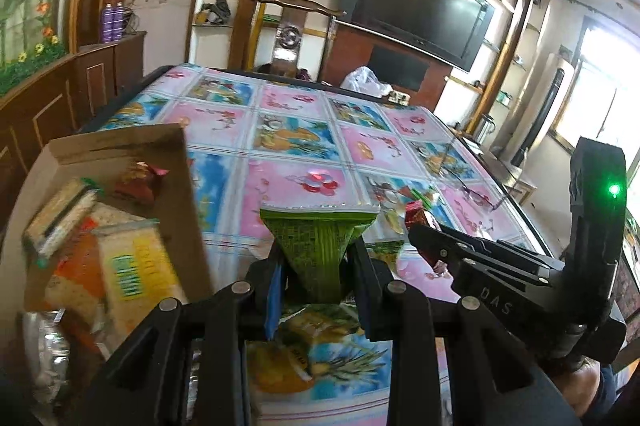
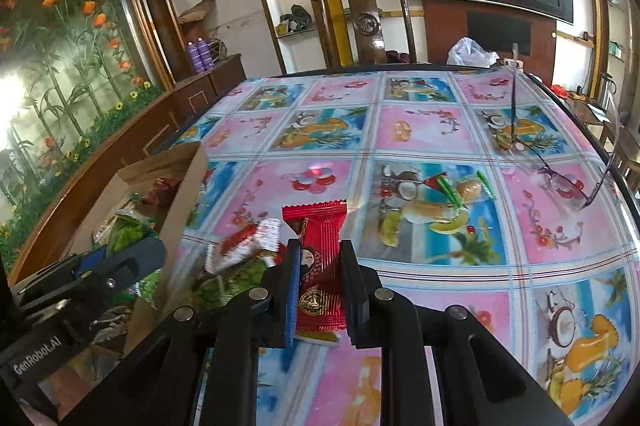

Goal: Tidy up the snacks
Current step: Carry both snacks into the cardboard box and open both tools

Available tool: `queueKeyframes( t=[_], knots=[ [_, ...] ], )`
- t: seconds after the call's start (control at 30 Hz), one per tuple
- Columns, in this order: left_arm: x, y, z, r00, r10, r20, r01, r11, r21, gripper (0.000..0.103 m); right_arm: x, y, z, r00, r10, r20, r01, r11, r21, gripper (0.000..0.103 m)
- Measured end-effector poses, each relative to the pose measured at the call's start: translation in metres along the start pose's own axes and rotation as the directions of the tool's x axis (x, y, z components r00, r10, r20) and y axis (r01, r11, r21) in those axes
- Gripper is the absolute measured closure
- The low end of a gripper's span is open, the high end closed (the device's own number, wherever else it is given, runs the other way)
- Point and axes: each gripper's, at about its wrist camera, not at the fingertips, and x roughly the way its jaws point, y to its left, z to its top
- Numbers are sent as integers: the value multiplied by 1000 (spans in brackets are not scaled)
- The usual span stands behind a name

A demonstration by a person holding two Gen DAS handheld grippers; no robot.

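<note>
Over tablecloth [image 2: 420,130] — left gripper [image 1: 316,266] pinches green packet [image 1: 318,246], right gripper [image 2: 320,266] red packet [image 2: 316,266].

Glossy green foil snack packet [image 1: 318,250]; shiny red crinkled foil snack wrapper [image 2: 320,266]; matt brown cardboard box [image 1: 176,162]; bench's smooth, glossy printed plastic cover [image 2: 424,130]; matt black plastic tongs [image 2: 320,282], bright metal pins.

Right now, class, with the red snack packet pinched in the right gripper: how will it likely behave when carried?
The red snack packet probably weighs little: it stands up from the right gripper without sagging. Its glossy wrapper looks slippery, so it might slide between the fingers. The crimped top edge suggests thin film that likely crumples if squeezed.
</note>
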Motion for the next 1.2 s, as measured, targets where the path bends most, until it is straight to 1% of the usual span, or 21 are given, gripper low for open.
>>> queueKeyframes(
  t=[0.1, 0.27, 0.4, 0.5, 0.6, 0.73, 0.87, 0.97, 1.03, 1.1, 1.17, 1.2],
  knots=[
    [-14, 22, 1, 1000, 23, 17, -22, 999, -37, 74, 3, 18, 2, 1000, 21, -5, -21, 1000, -18, 83],
    [-30, 65, 1, 996, 82, 34, -77, 991, -109, 74, 11, 66, 9, 997, 76, -26, -78, 993, -89, 83],
    [-35, 108, -4, 989, 145, 4, -142, 974, -177, 74, 28, 103, 15, 990, 123, -67, -131, 983, -125, 83],
    [-35, 128, -9, 983, 185, -17, -184, 960, -210, 74, 48, 127, 19, 983, 144, -110, -158, 978, -138, 83],
    [-34, 146, -13, 977, 213, -28, -213, 945, -249, 74, 71, 142, 23, 973, 168, -161, -188, 974, -125, 83],
    [-34, 155, -18, 971, 237, -21, -234, 932, -276, 74, 93, 158, 29, 960, 187, -208, -212, 972, -105, 83],
    [-29, 159, -20, 971, 237, -35, -237, 926, -293, 74, 106, 170, 34, 960, 177, -216, -204, 973, -112, 83],
    [-31, 158, -20, 969, 245, -27, -242, 926, -290, 74, 115, 175, 36, 961, 165, -221, -194, 974, -114, 83],
    [-31, 157, -20, 969, 247, -25, -244, 926, -287, 74, 120, 179, 36, 956, 177, -233, -207, 972, -111, 83],
    [-30, 156, -20, 969, 246, -22, -241, 926, -291, 74, 120, 184, 35, 956, 175, -235, -210, 969, -133, 82],
    [-31, 157, -20, 969, 248, -19, -242, 926, -290, 74, 117, 185, 36, 961, 168, -219, -202, 969, -144, 81],
    [-31, 156, -20, 969, 247, -19, -242, 926, -289, 74, 115, 186, 36, 961, 174, -215, -208, 967, -147, 80]
  ],
)
